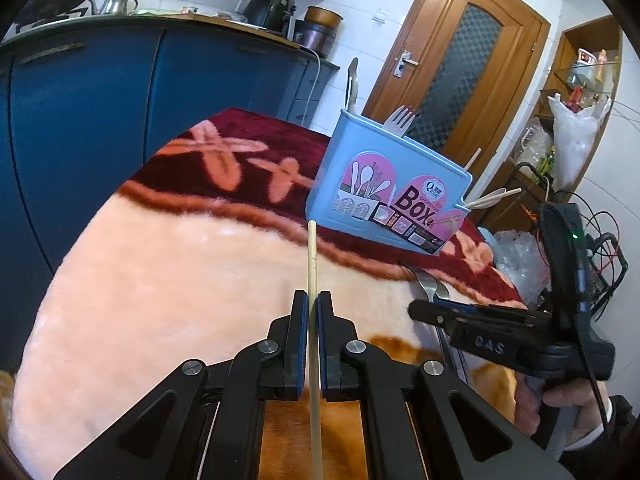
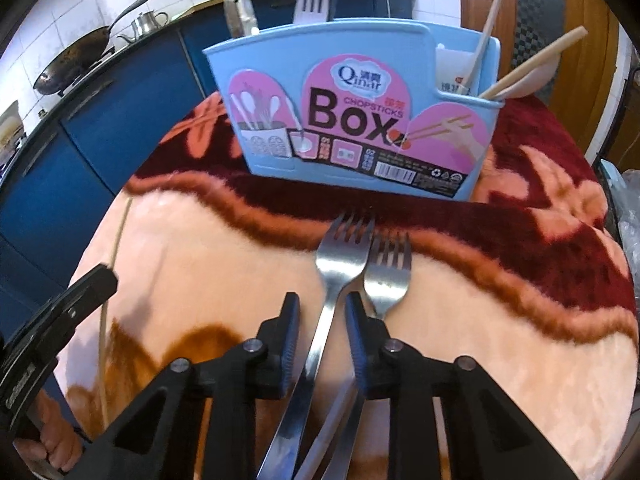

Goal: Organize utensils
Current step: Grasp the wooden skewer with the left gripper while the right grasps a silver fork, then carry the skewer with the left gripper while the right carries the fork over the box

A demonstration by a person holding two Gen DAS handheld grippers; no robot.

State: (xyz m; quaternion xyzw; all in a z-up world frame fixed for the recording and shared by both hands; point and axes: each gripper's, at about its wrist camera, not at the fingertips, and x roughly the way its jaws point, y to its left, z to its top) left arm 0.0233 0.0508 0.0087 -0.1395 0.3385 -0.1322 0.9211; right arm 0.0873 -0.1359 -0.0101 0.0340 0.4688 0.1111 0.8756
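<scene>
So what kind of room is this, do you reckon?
Most likely a home kitchen: a wok and metal kettle sit on a counter over blue cabinets, with white wall tiles behind.

- Both forks' (image 2: 344,264) handles run off the bottom edge between my right fingers (image 2: 290,344).
- The box (image 2: 348,120) hides the lower ends of the utensils standing in it.

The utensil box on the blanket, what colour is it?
The utensil box is light blue plastic with a pink label; the right wrist view shows it best.
</scene>
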